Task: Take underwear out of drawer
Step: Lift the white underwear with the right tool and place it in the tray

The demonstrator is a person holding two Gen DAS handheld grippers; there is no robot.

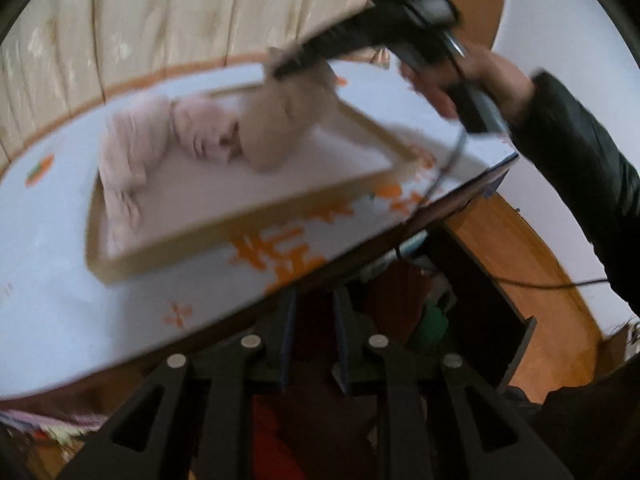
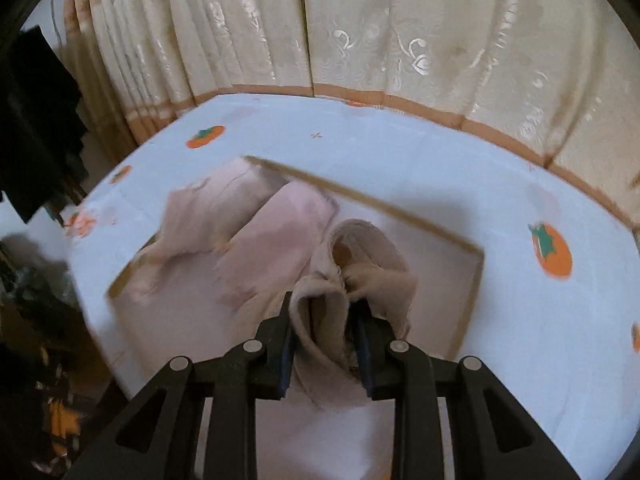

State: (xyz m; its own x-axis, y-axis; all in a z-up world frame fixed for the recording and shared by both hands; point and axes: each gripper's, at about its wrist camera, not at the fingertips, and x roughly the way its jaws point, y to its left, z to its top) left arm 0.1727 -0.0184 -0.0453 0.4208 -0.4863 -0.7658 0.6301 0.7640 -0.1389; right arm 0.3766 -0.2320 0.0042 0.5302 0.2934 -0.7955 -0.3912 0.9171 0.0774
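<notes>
My right gripper (image 2: 324,320) is shut on a beige piece of underwear (image 2: 360,276), which hangs bunched between its jaws above a shallow wooden-rimmed tray (image 2: 476,280). Two pink pieces of underwear (image 2: 276,240) lie in the tray's left part. In the left wrist view the right gripper (image 1: 280,70) holds the beige underwear (image 1: 280,120) over the tray (image 1: 240,220), beside the pink pieces (image 1: 132,140). My left gripper (image 1: 316,312) is shut with nothing in it, over the open dark drawer (image 1: 516,340), which holds red and green clothes.
The tray stands on a table with a white cloth (image 2: 400,152) printed with orange fruit. A cream curtain (image 2: 400,32) hangs behind it. A hand and dark sleeve (image 1: 568,140) hold the right gripper, and a thin black cable (image 1: 540,284) crosses the wooden floor.
</notes>
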